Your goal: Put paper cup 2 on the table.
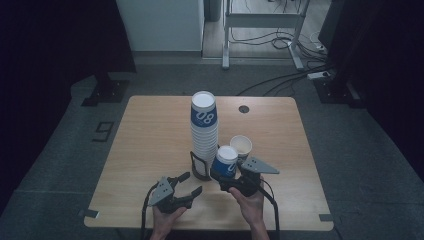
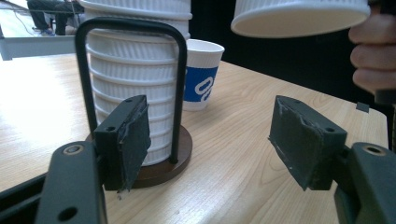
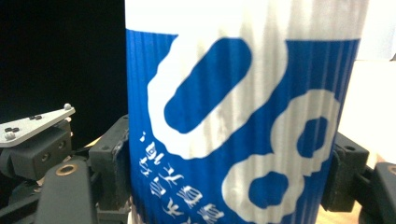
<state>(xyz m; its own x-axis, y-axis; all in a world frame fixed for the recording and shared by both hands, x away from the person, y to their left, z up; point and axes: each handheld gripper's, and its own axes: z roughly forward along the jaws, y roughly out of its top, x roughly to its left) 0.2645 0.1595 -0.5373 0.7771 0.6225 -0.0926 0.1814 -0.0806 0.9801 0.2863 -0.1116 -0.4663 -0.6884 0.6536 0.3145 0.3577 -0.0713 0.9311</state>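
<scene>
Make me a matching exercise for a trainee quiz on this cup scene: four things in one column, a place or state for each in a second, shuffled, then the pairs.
Things
1. cup stack
2. held cup
3. lone cup
4. left gripper

Places or states
A. open, nothing between its jaws
B. upright on the table, right of the stack
C. clamped in the right gripper
D. in the black wire holder on a round base

Pairs: 1-D, 2-C, 3-B, 4-A
</scene>
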